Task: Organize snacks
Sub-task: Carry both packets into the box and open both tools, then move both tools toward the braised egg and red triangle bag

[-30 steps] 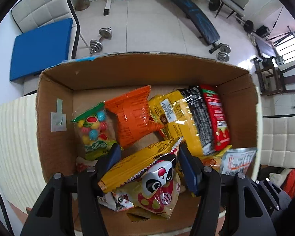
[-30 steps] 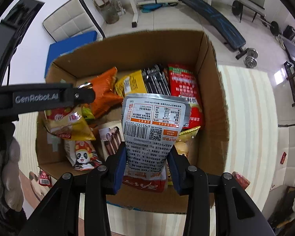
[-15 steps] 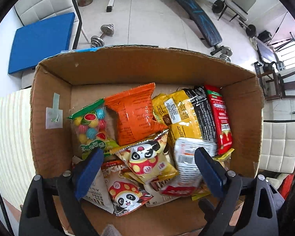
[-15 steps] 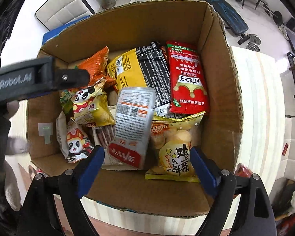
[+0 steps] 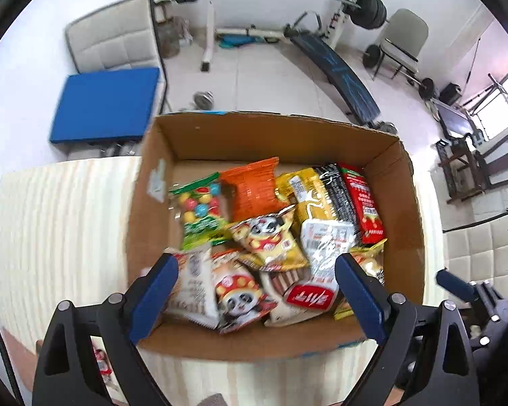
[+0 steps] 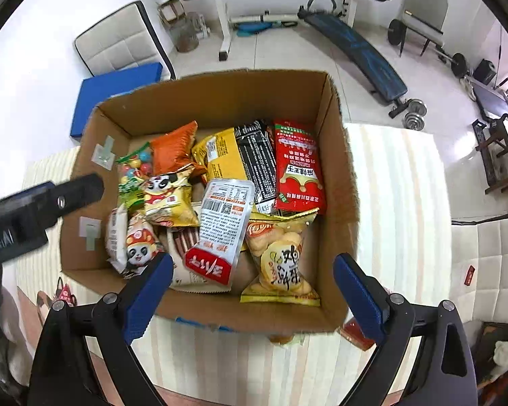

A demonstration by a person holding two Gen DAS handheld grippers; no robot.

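— So, which step is this?
— Between drops: the left tool (image 5: 254,291) and right tool (image 6: 250,284) both gape wide and hold nothing above the box (image 6: 220,101), which sits at the counter's (image 6: 396,203) far edge, snacks (image 6: 220,216) piled inside.
— And next?
— Likely fetching a stray packet (image 6: 355,333) just beside the box's near corner; the box wall crowds it.
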